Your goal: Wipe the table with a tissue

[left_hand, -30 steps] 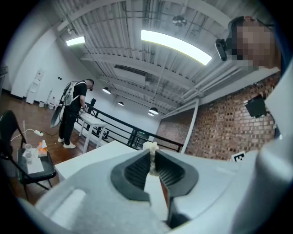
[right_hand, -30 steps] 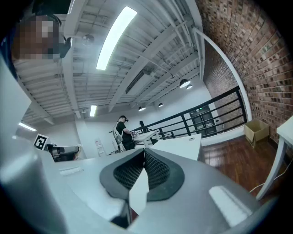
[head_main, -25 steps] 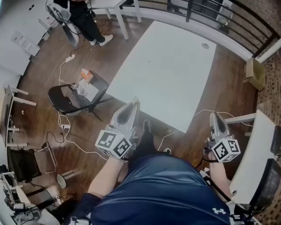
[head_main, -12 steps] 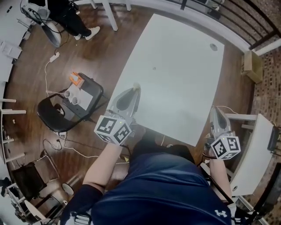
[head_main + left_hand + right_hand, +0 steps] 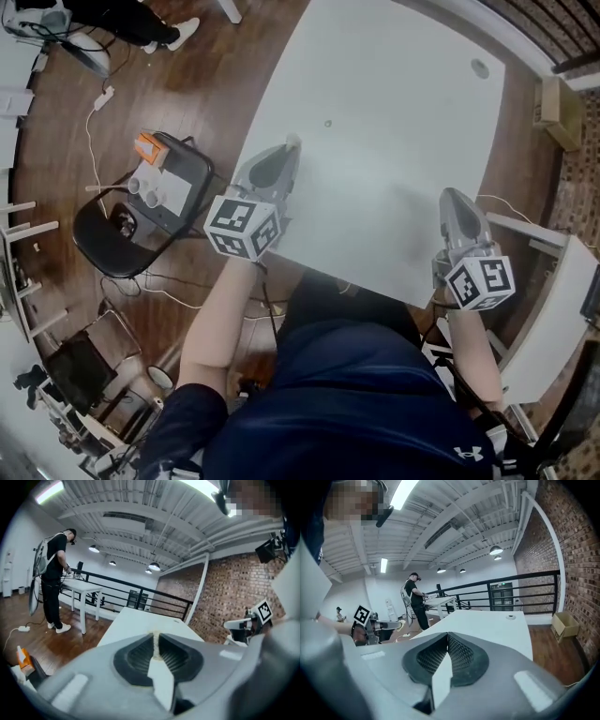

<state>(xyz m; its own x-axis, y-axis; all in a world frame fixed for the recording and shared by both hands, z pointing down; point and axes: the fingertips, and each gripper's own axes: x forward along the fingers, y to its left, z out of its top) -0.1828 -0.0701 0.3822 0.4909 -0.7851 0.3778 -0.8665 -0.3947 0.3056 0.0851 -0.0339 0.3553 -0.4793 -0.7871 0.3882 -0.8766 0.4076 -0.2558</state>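
Observation:
The white table (image 5: pixel 375 112) fills the upper middle of the head view, and I see no tissue on it in any view. My left gripper (image 5: pixel 292 141) hangs over its near left edge with the jaws shut. In the left gripper view a thin pale sliver shows at the tip of my left gripper (image 5: pixel 153 634); I cannot tell what it is. My right gripper (image 5: pixel 453 194) is over the near right corner. In the right gripper view my right gripper (image 5: pixel 447 633) has its jaws pressed together with nothing between them, and the table (image 5: pixel 487 620) stretches away ahead.
A black chair (image 5: pixel 108 234) left of the table carries cups and an orange box (image 5: pixel 148 148). Cables lie on the wooden floor. Another white table (image 5: pixel 548 319) stands at the right, a cardboard box (image 5: pixel 561 101) beyond it. A person (image 5: pixel 51 578) stands far off by a railing.
I have stepped up to the table. Both grippers, earlier short of its near edge, are now over it, and the chair has slid left and down in the head view.

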